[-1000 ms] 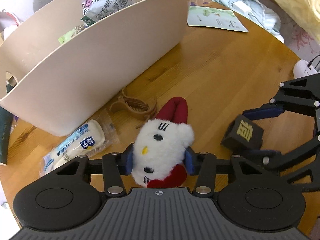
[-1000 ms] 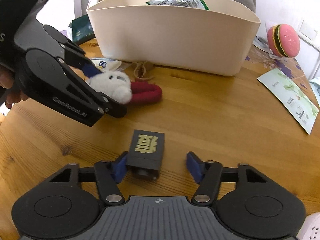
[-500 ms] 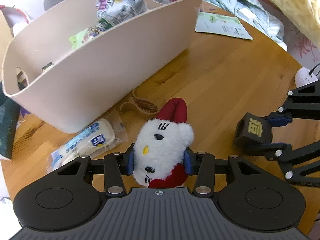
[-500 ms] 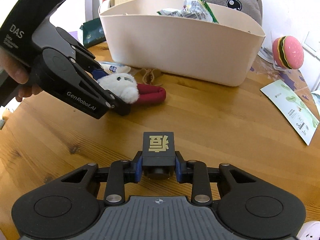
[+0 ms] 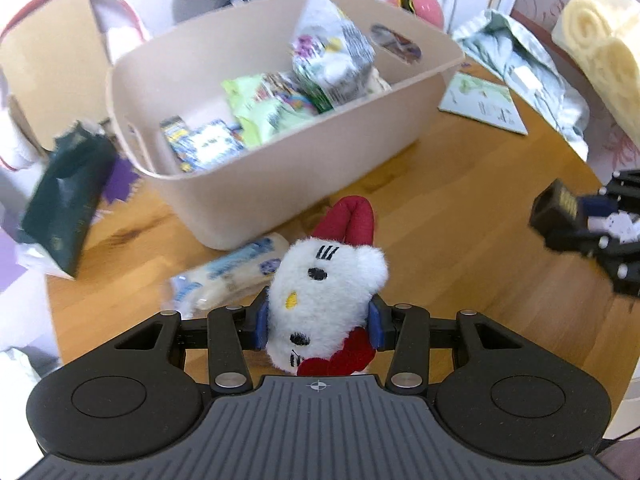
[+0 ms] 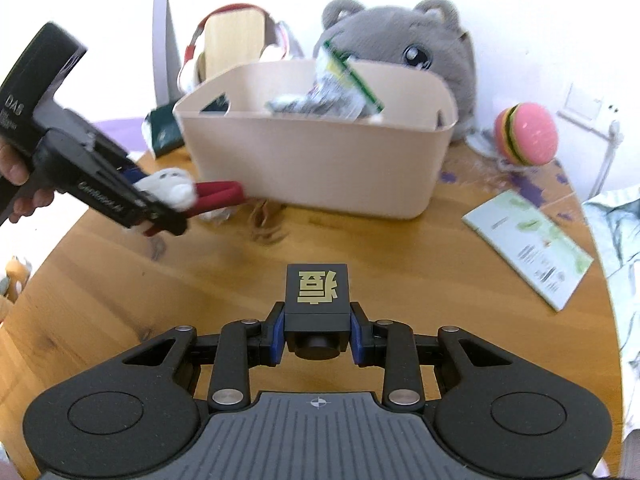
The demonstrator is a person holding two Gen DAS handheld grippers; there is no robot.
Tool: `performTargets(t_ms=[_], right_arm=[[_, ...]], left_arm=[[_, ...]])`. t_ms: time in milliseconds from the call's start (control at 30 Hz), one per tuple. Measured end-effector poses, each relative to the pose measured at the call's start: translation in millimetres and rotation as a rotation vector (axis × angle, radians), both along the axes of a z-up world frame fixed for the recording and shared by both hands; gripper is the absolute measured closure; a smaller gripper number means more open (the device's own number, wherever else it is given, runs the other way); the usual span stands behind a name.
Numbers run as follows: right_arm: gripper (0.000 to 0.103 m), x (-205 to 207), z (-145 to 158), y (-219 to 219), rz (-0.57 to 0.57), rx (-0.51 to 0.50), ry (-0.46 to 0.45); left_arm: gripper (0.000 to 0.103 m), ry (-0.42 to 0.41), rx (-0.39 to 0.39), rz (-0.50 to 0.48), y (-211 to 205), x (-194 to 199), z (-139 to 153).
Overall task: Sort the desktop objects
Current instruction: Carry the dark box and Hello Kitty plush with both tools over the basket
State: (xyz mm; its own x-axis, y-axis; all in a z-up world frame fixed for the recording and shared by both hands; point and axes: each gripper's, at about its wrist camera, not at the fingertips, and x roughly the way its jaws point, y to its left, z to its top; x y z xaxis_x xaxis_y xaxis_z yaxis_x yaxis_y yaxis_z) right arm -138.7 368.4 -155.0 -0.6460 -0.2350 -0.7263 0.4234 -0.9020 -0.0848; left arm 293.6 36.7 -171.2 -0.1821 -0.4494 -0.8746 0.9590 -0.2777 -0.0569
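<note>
Left gripper (image 5: 318, 322) clamped on white plush cat with red bow (image 5: 324, 300), beige plastic bin (image 5: 280, 176) ahead. Right gripper (image 6: 317, 338) clamped on black gold-character block (image 6: 317, 294).

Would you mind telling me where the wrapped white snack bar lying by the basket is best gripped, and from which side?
Grip the snack bar across its narrow middle, coming from above. It lies flat on the table, long and slim, so a tool spans its width easily; the basket stands close beside one end.
</note>
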Motion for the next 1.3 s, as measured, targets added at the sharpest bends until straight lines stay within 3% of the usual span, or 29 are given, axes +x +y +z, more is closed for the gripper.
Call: performTargets(t_ms=[400,800,1067,1300], right_arm=[[0.074,-20,58,38,-0.048,-0.013,0.127],[0.074,-58,109,40,-0.042,-0.025,0.252],[0.074,-89,124,21,0.010,-0.012,0.291],[0.074,-117,119,6,0.008,-0.032,0.275]], left_arm=[[0.057,0.005,-0.086,0.020,12,21,52],[0.057,-0.027,-0.201,0.003,-24,23,101],[0.057,-0.040,-0.234,0.013,-59,24,114],[0.057,-0.053,-0.240,0.029,-84,22,110]])
